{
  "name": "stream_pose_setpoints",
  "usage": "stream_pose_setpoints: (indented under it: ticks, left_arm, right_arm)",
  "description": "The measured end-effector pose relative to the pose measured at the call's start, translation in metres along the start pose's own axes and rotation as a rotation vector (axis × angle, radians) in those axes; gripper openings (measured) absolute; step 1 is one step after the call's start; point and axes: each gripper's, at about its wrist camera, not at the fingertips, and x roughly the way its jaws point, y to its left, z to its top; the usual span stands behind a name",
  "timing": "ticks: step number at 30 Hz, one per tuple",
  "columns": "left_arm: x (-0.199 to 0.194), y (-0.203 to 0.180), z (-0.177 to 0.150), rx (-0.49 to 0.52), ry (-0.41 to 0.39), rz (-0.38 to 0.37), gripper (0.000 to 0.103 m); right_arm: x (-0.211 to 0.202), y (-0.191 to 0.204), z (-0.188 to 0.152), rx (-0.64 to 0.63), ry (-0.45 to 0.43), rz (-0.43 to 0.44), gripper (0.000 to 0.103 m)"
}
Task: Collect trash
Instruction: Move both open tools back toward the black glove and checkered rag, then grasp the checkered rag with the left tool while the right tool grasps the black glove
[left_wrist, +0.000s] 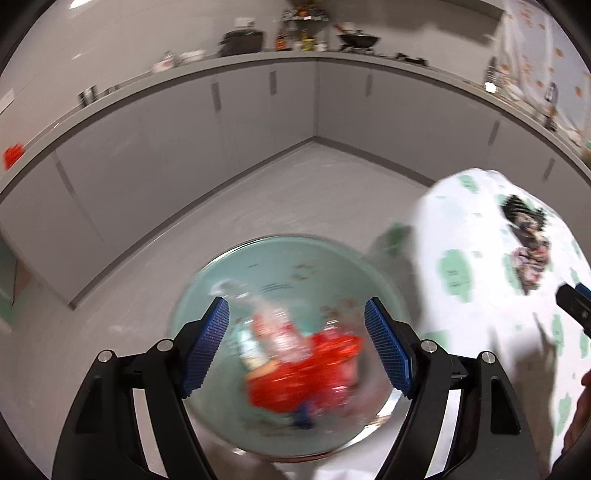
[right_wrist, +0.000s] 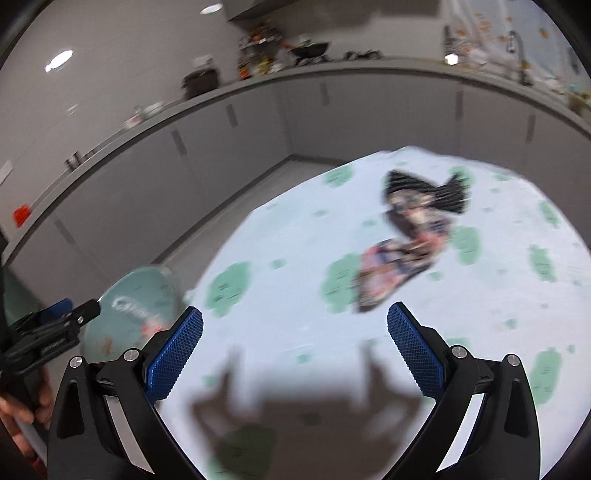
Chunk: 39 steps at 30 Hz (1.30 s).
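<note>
Both tongs I keep released: left tongs above the bin of red trash, right tongs over the worktop, crumpled wrappers lying farther off.

Motion blur smears the red wrapper and clear plastic in the trash bin past identifying, the dark wrappers on the tablecloth are equally unreadable, clutter on the far counter is too small, and the left gripper is cut by the frame edge.
</note>
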Motion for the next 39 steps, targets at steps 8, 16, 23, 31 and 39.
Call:
stream_pose_setpoints:
  ticks: [8, 16, 23, 31, 39]
  left_arm:
    - [0.009, -0.097, 0.018, 0.14, -0.007, -0.166, 0.075]
    - [0.029, -0.191, 0.028, 0.276, 0.0, -0.293, 0.075]
    - [0.047, -0.268, 0.039, 0.366, 0.012, -0.36, 0.076]
    - [0.086, -0.335, 0.045, 0.403, 0.075, -0.342, 0.074]
    - [0.107, -0.329, 0.041, 0.385, 0.129, -0.37, 0.02]
  right_arm:
    - [-0.016, -0.066, 0.012, 0.099, -0.061, -0.149, 0.098]
    - [-0.022, -0.144, 0.011, 0.246, -0.071, -0.254, 0.098]
    - [-0.021, -0.179, 0.012, 0.304, -0.089, -0.319, 0.097]
    - [-0.018, -0.212, 0.018, 0.357, -0.09, -0.364, 0.097]
    - [0.004, -0.227, 0.035, 0.387, -0.078, -0.345, 0.095]
